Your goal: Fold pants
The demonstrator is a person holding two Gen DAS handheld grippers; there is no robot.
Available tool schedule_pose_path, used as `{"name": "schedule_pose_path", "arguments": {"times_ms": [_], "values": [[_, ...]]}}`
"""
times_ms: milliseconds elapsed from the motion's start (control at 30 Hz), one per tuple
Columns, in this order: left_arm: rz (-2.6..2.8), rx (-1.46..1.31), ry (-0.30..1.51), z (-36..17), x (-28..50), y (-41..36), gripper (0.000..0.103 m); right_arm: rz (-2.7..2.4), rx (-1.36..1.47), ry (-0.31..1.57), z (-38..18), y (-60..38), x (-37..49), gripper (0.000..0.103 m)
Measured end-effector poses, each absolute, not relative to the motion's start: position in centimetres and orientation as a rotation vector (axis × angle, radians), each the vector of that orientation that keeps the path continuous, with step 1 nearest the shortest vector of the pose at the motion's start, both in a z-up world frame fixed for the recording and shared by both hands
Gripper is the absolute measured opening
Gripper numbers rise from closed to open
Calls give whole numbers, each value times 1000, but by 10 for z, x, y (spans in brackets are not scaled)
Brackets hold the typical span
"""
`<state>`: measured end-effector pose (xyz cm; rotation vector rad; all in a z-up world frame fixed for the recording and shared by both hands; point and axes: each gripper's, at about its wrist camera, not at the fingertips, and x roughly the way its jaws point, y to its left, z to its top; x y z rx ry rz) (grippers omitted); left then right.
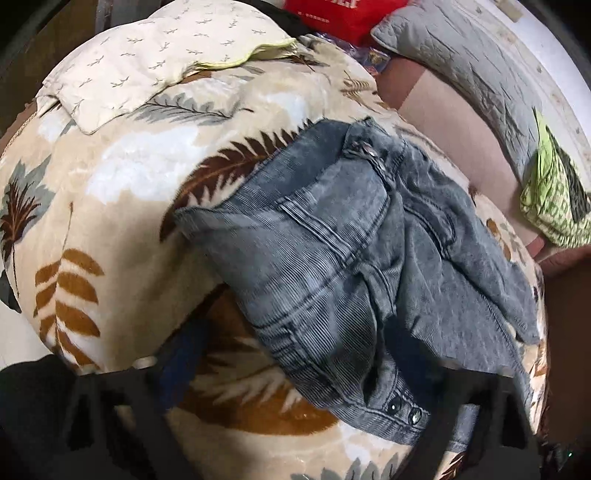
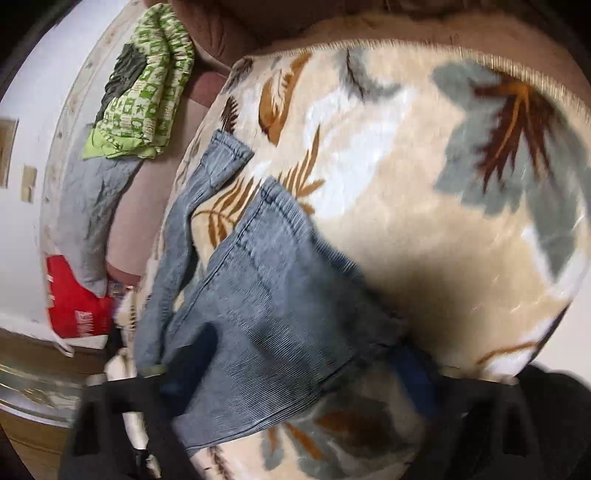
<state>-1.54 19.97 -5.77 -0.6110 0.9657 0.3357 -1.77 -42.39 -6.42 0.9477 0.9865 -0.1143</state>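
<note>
Grey-blue corduroy pants [image 1: 332,251] lie crumpled on a cream leaf-print blanket [image 1: 122,177]. In the left wrist view the waistband with its snap buttons [image 1: 404,410] lies between my left gripper's [image 1: 295,387] black fingers [image 1: 110,398], which stand wide apart. In the right wrist view the leg ends of the pants [image 2: 266,295] spread over the blanket [image 2: 424,184]. My right gripper [image 2: 295,380] has its fingers [image 2: 480,406] wide apart around the pant fabric, not closed on it.
A cream pillow [image 1: 147,62] lies at the blanket's far end. A grey quilted pillow [image 1: 461,62], a green patterned cloth [image 1: 554,199] and a red bag [image 1: 332,18] lie on the brown bed beside the wall. The cloth [image 2: 144,85] and bag [image 2: 74,302] also show in the right wrist view.
</note>
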Motion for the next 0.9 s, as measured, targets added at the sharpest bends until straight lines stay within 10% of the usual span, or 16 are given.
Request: {"name": "schedule_pose_path", "arguments": {"times_ms": [33, 67, 267, 600, 767, 833, 900], "values": [[339, -622, 964, -57, -17, 205, 54, -128, 933, 988, -64, -426, -18, 31], [335, -627, 970, -58, -16, 208, 36, -134, 941, 1000, -67, -429, -18, 29], [304, -658, 990, -59, -12, 216, 17, -104, 867, 1009, -66, -428, -10, 28], [337, -541, 873, -14, -52, 182, 15, -125, 548, 897, -4, -420, 4, 20], [369, -532, 1025, -52, -53, 183, 35, -151, 589, 1113, -56, -434, 2, 42], [388, -519, 995, -40, -59, 185, 48, -188, 594, 1045, -38, -444, -6, 81], [408, -449, 931, -19, -61, 181, 52, -234, 552, 957, -17, -448, -11, 85]]}}
